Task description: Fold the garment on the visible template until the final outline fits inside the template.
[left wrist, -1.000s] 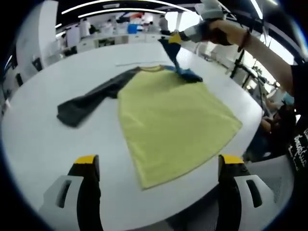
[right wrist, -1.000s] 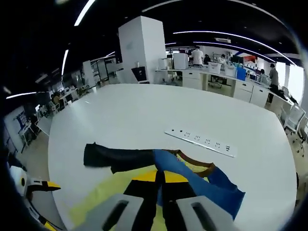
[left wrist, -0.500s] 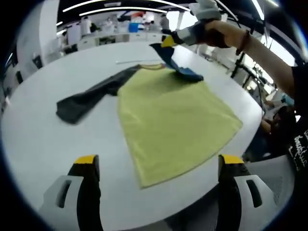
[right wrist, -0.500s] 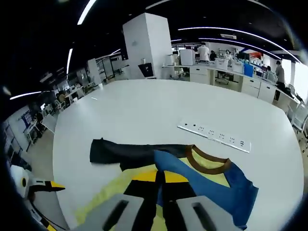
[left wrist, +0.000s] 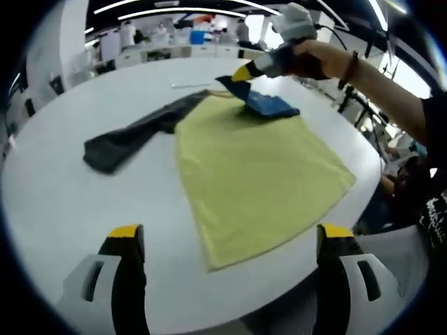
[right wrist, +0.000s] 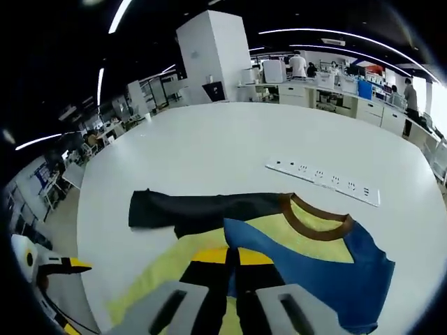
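Observation:
A long-sleeved shirt lies flat on the white round table (left wrist: 56, 202). Its body (left wrist: 258, 167) is yellow, with a brown collar (right wrist: 314, 222). The dark sleeve (left wrist: 133, 136) stretches out to the left. The blue sleeve (left wrist: 269, 105) is folded over the shirt's upper part. My right gripper (left wrist: 241, 73) is shut on the blue sleeve's (right wrist: 307, 269) end, its jaws (right wrist: 230, 255) closed over the cloth just above the yellow body. My left gripper (left wrist: 232, 232) stands open and wide at the table's near edge, short of the hem, holding nothing.
A white power strip (right wrist: 325, 185) lies on the table beyond the collar. A person's arm (left wrist: 363, 70) reaches in from the right. My left gripper (right wrist: 56, 265) shows at the table's edge. Desks, a white pillar and people stand far behind.
My right gripper has come down and across toward the collar with the blue sleeve, which now lies flatter on the shirt. The left gripper has stayed open in place.

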`<state>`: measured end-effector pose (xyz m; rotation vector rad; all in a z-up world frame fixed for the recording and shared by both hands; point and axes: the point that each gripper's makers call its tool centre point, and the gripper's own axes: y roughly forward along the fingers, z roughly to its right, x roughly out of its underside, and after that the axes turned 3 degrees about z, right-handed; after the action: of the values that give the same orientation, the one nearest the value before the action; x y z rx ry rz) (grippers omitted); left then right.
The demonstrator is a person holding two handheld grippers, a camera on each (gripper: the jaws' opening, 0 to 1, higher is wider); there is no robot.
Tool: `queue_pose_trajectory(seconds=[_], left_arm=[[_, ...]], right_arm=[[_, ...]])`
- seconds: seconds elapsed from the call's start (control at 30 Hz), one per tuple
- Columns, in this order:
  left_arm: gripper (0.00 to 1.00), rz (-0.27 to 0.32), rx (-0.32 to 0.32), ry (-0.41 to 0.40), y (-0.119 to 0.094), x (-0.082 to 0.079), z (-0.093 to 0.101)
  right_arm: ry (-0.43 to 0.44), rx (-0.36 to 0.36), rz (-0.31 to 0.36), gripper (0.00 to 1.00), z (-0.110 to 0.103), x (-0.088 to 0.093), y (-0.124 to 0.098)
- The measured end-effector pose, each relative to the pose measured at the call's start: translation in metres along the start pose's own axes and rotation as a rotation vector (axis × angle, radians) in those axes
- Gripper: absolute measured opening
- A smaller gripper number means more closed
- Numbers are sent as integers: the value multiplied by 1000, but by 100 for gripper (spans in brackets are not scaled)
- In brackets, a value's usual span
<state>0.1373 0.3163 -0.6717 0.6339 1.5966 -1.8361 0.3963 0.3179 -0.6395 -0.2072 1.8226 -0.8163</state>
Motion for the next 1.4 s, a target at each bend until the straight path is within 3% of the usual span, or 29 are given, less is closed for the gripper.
queue_pose_trajectory(seconds=[0.67,1.4], left_arm=[[99,-25,1,-12,5,6,-9],[99,-51,4,-10,6,12,-10]], right_arm=[[132,-22,-36,0,-2,27,37],[149,-9,-86,0,-8,54,57]])
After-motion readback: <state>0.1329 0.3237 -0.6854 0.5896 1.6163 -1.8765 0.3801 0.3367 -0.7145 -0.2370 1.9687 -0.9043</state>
